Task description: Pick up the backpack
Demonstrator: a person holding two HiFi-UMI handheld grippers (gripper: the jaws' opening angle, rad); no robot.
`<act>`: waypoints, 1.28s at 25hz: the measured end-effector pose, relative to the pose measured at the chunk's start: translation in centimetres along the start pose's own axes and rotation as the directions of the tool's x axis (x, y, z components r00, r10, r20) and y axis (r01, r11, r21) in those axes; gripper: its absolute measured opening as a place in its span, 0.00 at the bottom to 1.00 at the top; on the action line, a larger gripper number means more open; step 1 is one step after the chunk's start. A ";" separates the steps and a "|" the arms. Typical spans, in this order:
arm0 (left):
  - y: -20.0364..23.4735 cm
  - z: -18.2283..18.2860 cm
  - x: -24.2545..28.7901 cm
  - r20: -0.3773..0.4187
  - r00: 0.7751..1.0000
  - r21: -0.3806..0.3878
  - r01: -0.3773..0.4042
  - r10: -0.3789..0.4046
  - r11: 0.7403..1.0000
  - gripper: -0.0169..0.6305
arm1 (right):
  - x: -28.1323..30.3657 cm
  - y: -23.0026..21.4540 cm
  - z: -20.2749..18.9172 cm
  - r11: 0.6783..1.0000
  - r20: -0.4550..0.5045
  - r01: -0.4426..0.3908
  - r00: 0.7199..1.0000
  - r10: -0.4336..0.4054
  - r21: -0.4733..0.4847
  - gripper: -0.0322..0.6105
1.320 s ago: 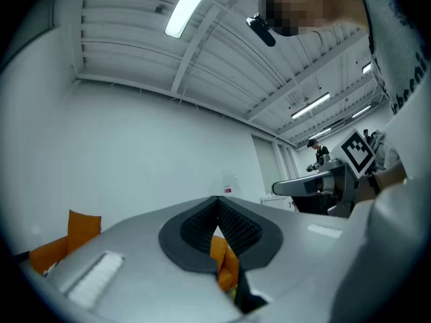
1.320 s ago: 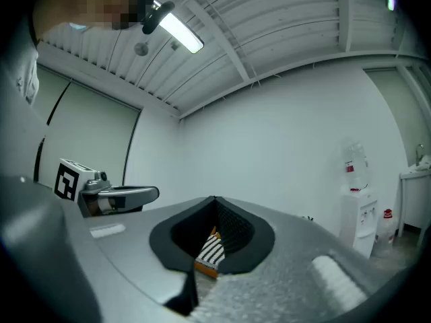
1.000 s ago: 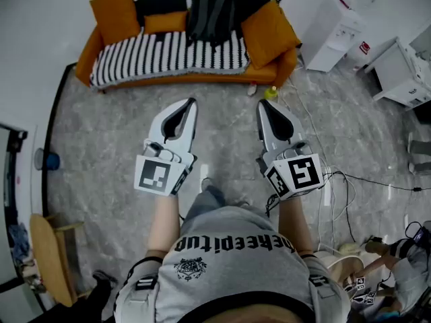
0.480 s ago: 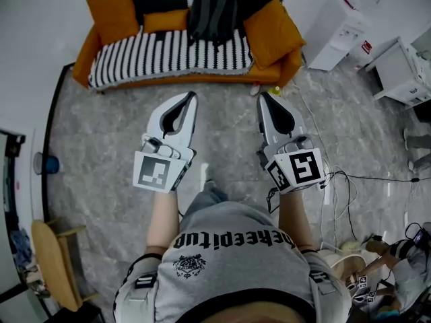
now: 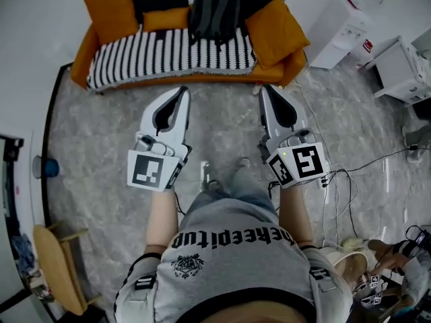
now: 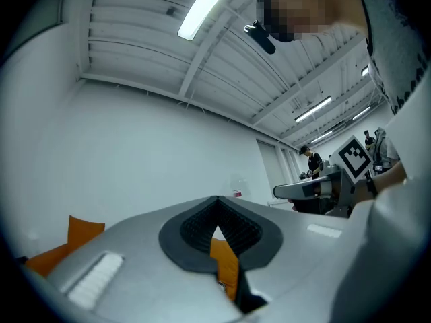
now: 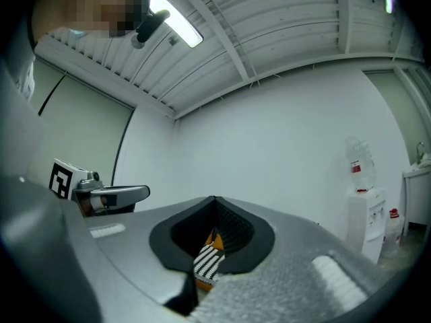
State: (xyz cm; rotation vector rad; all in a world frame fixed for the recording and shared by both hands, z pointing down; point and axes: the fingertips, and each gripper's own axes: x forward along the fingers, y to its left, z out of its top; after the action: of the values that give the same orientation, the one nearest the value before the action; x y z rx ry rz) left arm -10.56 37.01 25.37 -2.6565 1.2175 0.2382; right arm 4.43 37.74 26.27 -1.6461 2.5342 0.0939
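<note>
- Our main worry is arriving at the backpack point(image 5: 214, 12) with both claws clenched. Unless the jaws are spread first, the tips would only prod the soft fabric and push it back into the sofa point(image 5: 195, 81).
- The backpack stands at 12 o'clock in the head view, leaning on the sofa's backrest above the striped blanket point(image 5: 168, 56). An orange cushion point(image 5: 276, 32) crowds it at 1 o'clock, and another point(image 5: 108, 12) lies at 11 o'clock. A careless bite could take cushion or blanket along with the bag.
- We judge that a grip on a loose strap alone would let the bag swing or sag when lifted; its top handle looks the safer hold.
- Cables point(image 5: 350, 173) trail over the floor at 4 o'clock, near our right side, and a misplaced step there could snag one.
- The left gripper point(image 5: 183, 89) is clenched and empty. In its own view the tips meet, and only a slice of orange cushion shows through the gap behind them.
- The right gripper point(image 5: 264, 87) is likewise fully closed on nothing; its view shows blanket stripes and orange beyond the joined tips.
- Both claws point towards 12 o'clock, well apart from the backpack and touching nothing.
</note>
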 end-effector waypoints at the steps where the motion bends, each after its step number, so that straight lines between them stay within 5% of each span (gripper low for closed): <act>1: 0.1 -0.1 0.3 0.004 1.000 -0.002 0.000 0.000 1.000 0.04 | 0.4 -0.2 -0.2 1.000 -0.005 -0.001 1.000 0.001 0.003 0.05; 19: 7.7 -2.9 12.1 -0.016 0.998 0.042 -0.066 0.067 0.997 0.04 | 13.6 -8.8 -1.2 0.998 0.003 -0.061 0.998 0.061 0.003 0.05; 32: 8.8 -4.4 22.2 -0.029 0.996 0.074 -0.078 0.080 0.994 0.05 | 19.6 -16.5 -1.2 0.993 0.009 -0.113 0.994 0.113 0.016 0.05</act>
State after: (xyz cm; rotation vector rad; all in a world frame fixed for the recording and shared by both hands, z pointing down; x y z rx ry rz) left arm -2.60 14.14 23.41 -2.5630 1.3169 0.1608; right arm 11.59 13.14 25.05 -1.4929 2.6132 0.0890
